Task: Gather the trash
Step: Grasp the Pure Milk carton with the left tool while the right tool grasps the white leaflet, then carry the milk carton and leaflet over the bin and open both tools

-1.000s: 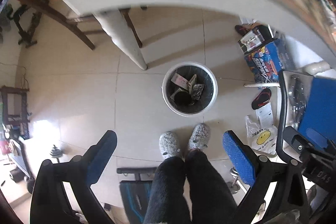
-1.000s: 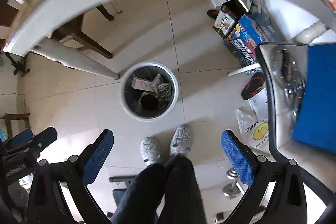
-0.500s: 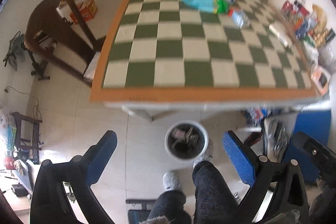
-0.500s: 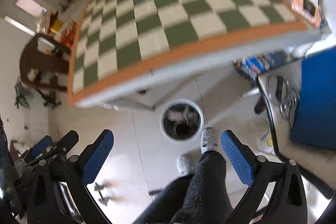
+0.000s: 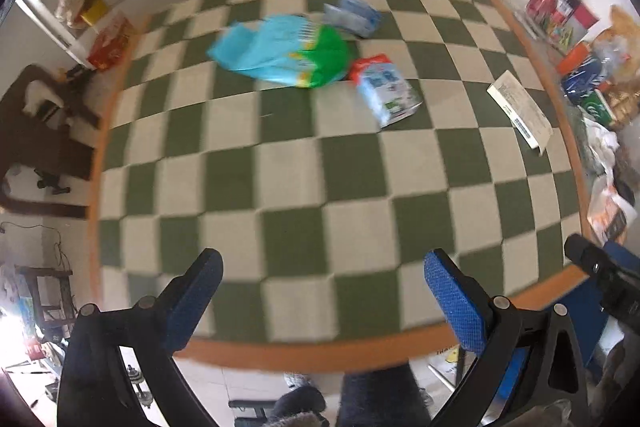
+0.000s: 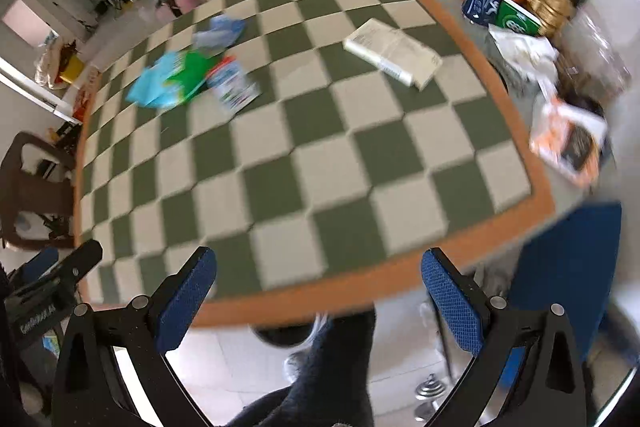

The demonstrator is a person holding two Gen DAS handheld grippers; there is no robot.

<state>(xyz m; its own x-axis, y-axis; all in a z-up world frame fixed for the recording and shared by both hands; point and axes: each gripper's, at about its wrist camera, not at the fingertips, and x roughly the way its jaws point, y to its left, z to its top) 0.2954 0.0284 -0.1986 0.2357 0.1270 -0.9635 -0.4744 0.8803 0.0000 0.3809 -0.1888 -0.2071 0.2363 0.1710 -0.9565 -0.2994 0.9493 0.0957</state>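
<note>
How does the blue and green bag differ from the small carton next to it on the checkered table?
The bag is larger, limp and crumpled flat; the carton is smaller, boxy and lying on its side. The bag is blue and green; the carton is white and blue with a red end. Both lie untouched.

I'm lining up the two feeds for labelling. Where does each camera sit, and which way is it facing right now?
Left wrist: on the left tool, open, facing across the checkered table toward the blue-green bag; dark trouser legs show below.
Right wrist: on the right tool, open, facing the same table, nearer its right edge; a leg and shoe show.
Shared: bag, milk carton, white box.
</note>
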